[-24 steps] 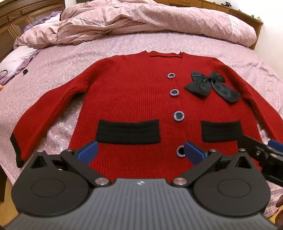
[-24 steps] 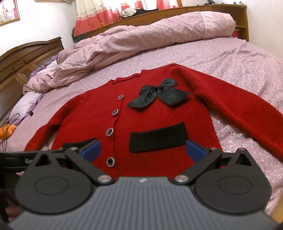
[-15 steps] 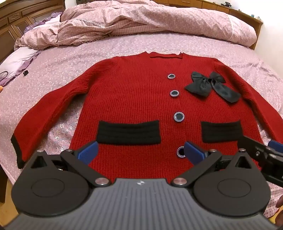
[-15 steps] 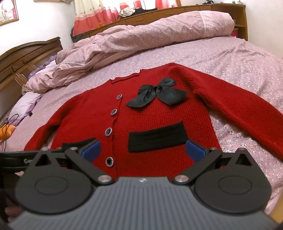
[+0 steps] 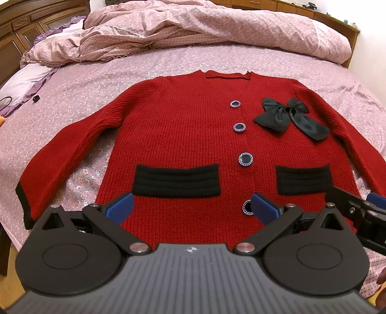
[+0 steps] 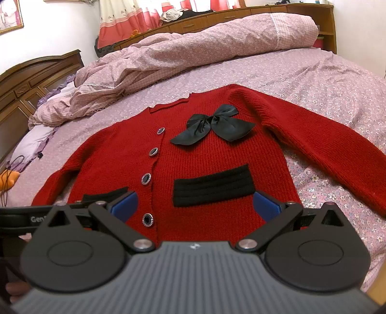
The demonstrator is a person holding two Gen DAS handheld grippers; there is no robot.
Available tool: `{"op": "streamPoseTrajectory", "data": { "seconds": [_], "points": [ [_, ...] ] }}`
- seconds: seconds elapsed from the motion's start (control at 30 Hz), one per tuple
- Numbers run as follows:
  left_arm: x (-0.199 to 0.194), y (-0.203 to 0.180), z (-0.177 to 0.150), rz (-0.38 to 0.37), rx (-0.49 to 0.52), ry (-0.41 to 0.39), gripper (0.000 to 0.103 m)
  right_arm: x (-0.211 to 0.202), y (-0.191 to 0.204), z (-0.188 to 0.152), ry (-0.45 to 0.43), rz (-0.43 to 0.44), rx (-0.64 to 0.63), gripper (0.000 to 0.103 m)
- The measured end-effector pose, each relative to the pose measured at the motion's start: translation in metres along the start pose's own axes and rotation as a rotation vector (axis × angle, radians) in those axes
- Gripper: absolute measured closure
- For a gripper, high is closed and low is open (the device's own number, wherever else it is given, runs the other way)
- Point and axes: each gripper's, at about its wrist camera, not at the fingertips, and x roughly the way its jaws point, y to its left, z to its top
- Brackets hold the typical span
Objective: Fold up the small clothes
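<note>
A red knit cardigan (image 5: 183,130) (image 6: 212,159) lies flat and face up on the bed, sleeves spread to both sides. It has black pocket bands, a row of dark buttons and a black bow (image 5: 289,118) (image 6: 214,124) on the chest. My left gripper (image 5: 191,210) hovers above the hem near the left pocket, jaws wide open, nothing between them. My right gripper (image 6: 195,205) hovers above the hem near the right pocket, also wide open and empty. The right gripper's black frame (image 5: 354,217) shows at the right edge of the left wrist view.
A pink flowered sheet (image 5: 96,79) covers the bed. A crumpled pink duvet (image 5: 193,26) (image 6: 193,53) is heaped behind the cardigan. A wooden headboard (image 6: 29,82) stands at the left, a wooden shelf unit (image 6: 241,17) at the back. A small black item (image 5: 35,99) lies at the far left.
Both views have shifted only slightly; the cardigan sits a little lower in the left wrist view. Both grippers stay wide open and the cardigan has not moved.
</note>
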Motion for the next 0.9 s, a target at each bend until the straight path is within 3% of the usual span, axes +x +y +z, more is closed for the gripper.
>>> {"op": "streamPoseTrajectory", "data": {
  "seconds": [0.9],
  "points": [
    [0.0022,0.0008,-0.0006,0.001,-0.002,0.003,0.0,0.0003,0.0018,0.0009,0.004,-0.008,-0.003,0.0]
  ]
}}
